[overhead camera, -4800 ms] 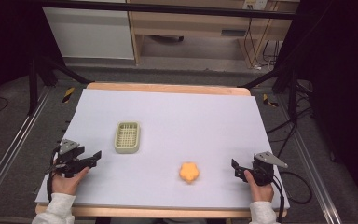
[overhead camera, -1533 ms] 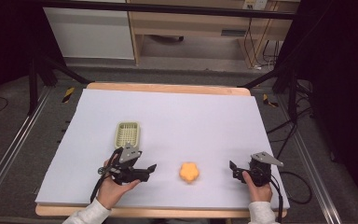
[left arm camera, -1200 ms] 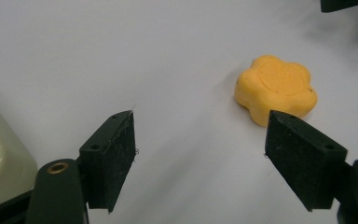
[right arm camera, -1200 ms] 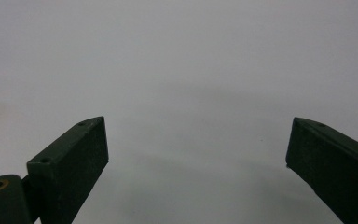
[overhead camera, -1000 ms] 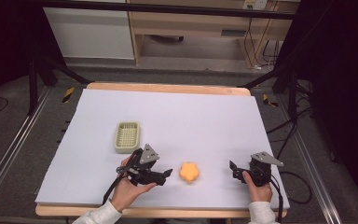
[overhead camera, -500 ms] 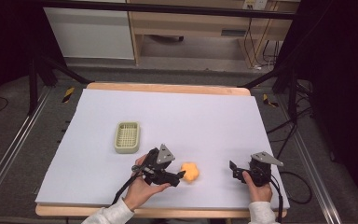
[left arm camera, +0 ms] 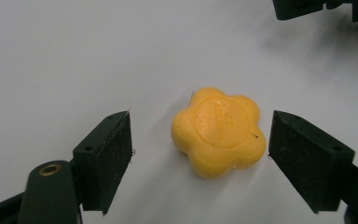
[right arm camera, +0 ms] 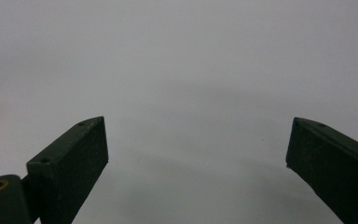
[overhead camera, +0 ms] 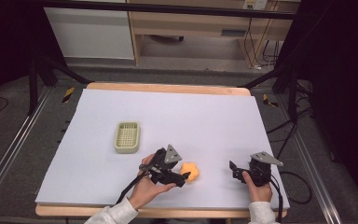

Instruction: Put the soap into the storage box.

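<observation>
An orange flower-shaped block (overhead camera: 190, 172) lies flat on the white table sheet (overhead camera: 177, 116), near the front middle. My left gripper (overhead camera: 182, 177) reaches it from the left; its jaws have just been opening further. In the left gripper view the block (left arm camera: 219, 130) lies between the two black pads (left arm camera: 107, 156), with a gap on each side, untouched. My right gripper (overhead camera: 233, 169) rests at the front right, a short way right of the block. Its jaws stand wide apart over bare sheet (right arm camera: 191, 93), with nothing between them.
A pale green slotted basket (overhead camera: 127, 136) sits left of centre, behind my left hand. The table's wooden front edge (overhead camera: 168, 212) runs just below both hands. The other gripper's dark body (left arm camera: 321, 7) shows at the top right of the left gripper view.
My left hand has travelled from the front left corner, past the basket, rightward to the orange block, and its jaws now straddle the block. The right hand has kept still.
</observation>
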`<state>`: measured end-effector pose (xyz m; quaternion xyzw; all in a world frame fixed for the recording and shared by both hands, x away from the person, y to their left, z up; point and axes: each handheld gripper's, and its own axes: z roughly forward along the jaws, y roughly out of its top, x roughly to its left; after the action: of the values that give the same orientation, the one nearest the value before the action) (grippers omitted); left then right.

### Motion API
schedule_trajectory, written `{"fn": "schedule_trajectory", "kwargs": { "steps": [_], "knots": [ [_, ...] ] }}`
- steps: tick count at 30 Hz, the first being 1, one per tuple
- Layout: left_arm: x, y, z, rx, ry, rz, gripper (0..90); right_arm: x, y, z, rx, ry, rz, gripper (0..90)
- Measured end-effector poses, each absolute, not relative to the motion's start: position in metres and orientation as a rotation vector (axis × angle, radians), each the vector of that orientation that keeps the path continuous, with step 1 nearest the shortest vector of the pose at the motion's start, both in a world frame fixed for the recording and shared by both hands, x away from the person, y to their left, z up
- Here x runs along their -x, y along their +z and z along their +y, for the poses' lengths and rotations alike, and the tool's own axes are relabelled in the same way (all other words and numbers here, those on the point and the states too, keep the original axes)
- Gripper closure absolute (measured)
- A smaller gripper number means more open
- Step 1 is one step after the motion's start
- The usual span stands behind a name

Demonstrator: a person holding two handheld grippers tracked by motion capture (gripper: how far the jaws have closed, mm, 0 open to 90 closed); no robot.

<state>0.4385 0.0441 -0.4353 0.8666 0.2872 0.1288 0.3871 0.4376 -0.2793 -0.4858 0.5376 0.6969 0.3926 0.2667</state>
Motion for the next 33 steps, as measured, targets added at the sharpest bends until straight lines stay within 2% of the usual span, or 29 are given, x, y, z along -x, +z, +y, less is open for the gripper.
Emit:
{"fn": "schedule_trajectory", "kwargs": {
  "steps": [33],
  "knots": [
    [-0.446,-0.458,0.008,-2.351,0.321,0.711,13.7,-0.438,-0.486,-0.279,-1.457,1.054,1.884,5.9]
  ]
}}
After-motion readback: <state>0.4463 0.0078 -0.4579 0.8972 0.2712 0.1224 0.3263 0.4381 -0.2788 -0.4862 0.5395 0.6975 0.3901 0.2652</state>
